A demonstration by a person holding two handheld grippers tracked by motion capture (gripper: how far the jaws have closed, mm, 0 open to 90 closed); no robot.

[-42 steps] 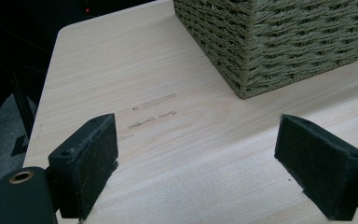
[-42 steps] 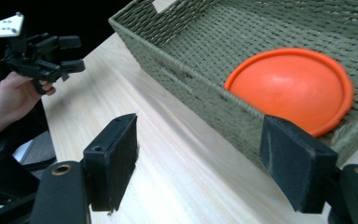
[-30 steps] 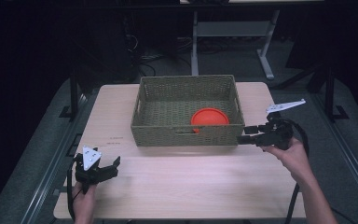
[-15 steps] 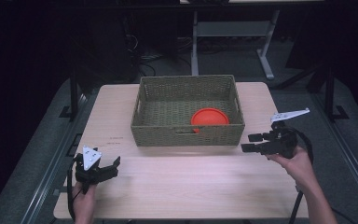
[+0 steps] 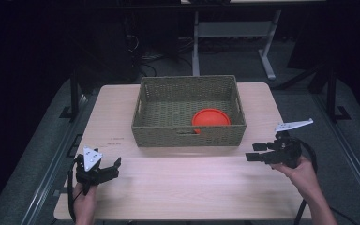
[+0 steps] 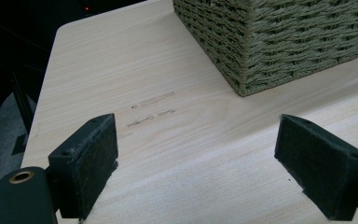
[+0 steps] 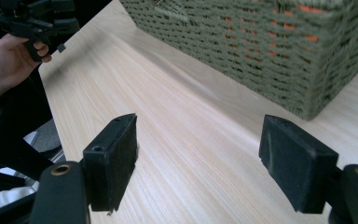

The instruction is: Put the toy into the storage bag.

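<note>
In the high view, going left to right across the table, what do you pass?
left gripper → basket → orange dish inside the basket's right part → right gripper

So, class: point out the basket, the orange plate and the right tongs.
basket (image 5: 187, 136): high view, front wall.
orange plate (image 5: 210, 117): high view, its middle.
right tongs (image 5: 255, 153): high view, between the tips.
</note>
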